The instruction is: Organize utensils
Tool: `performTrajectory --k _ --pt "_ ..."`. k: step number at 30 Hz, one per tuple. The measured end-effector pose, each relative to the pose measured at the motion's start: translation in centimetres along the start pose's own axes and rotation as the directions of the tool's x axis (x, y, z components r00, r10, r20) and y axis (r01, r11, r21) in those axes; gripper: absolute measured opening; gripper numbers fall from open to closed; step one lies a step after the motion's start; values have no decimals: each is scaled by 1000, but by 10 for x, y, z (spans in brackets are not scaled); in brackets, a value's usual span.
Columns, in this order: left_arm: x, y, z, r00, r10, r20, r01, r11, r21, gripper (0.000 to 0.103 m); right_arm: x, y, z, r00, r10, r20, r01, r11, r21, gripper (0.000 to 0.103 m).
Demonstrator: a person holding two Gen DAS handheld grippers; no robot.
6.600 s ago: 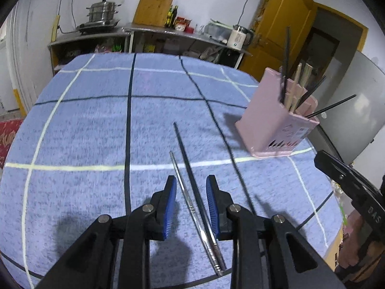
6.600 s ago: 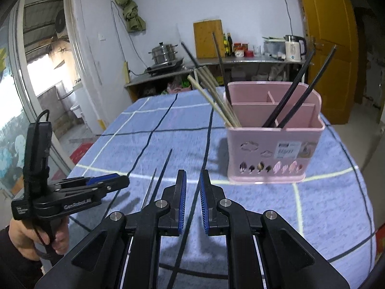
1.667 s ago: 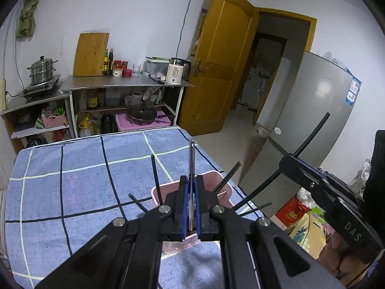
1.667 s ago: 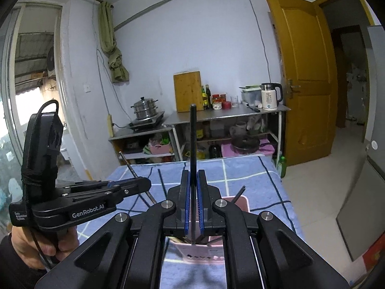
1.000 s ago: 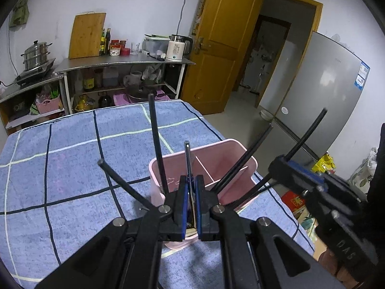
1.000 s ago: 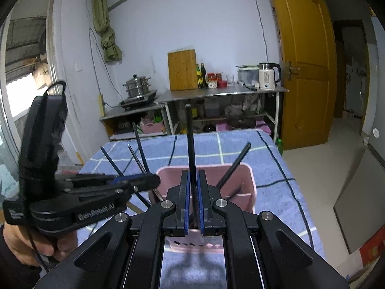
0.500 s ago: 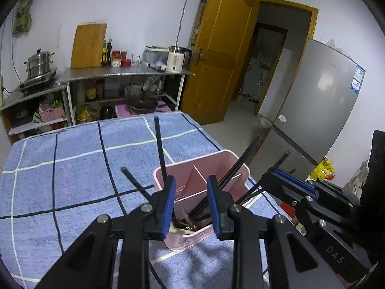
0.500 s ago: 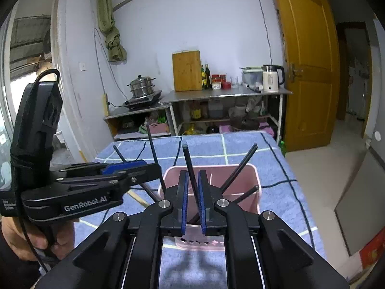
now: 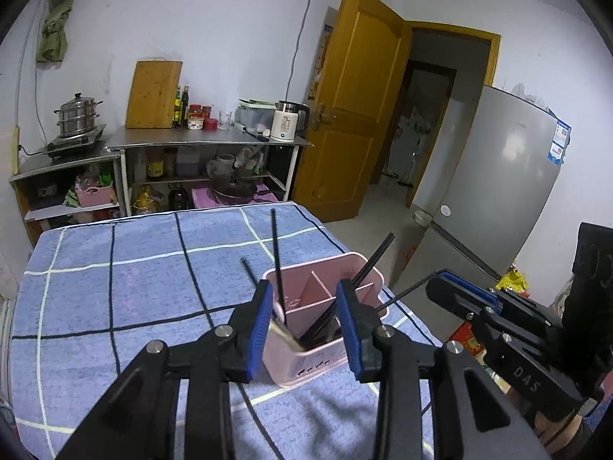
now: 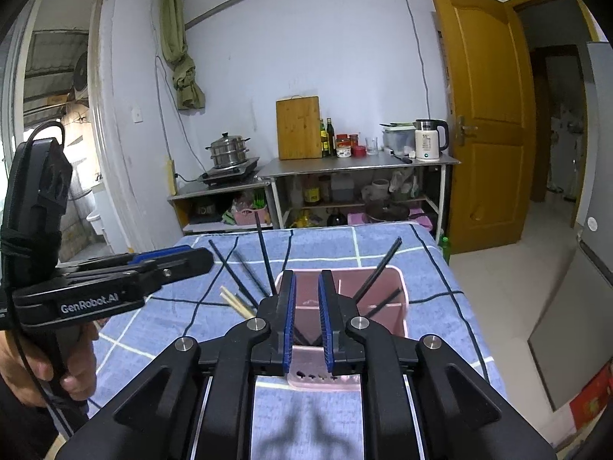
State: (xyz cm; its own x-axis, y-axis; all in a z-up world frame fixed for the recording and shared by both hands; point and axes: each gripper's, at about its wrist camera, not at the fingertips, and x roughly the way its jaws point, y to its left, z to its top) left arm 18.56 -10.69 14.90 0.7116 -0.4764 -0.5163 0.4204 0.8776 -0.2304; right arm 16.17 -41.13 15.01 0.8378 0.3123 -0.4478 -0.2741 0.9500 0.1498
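Both grippers are right over the near rim of the holder (image 9: 302,360) and letting go. The left gripper (image 9: 304,324) and right gripper (image 10: 306,320) have their jaws opening with nothing pinched between them. Looks like the drop-off step is wrapping up: black chopsticks (image 10: 377,270) stand in the holder at the right side of the table (image 9: 115,295). Next move is probably backing off to hunt for leftovers; I can't see any.

The pink holder (image 10: 387,318) is largely hidden behind the right gripper's fingers (image 10: 288,318), so the chopsticks' (image 10: 377,274) lower ends cannot be seen.
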Motion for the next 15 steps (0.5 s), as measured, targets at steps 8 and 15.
performTrajectory --k 8,15 --pt "-14 2 -33 1000 23 2 -23 1000 7 41 -11 3 -27 1000 -10 -21 10 1000 5 22" --pt "-20 0 -68 1000 27 11 -27 1000 12 44 -16 13 -55 998 -31 -47 29 999 -30 23"
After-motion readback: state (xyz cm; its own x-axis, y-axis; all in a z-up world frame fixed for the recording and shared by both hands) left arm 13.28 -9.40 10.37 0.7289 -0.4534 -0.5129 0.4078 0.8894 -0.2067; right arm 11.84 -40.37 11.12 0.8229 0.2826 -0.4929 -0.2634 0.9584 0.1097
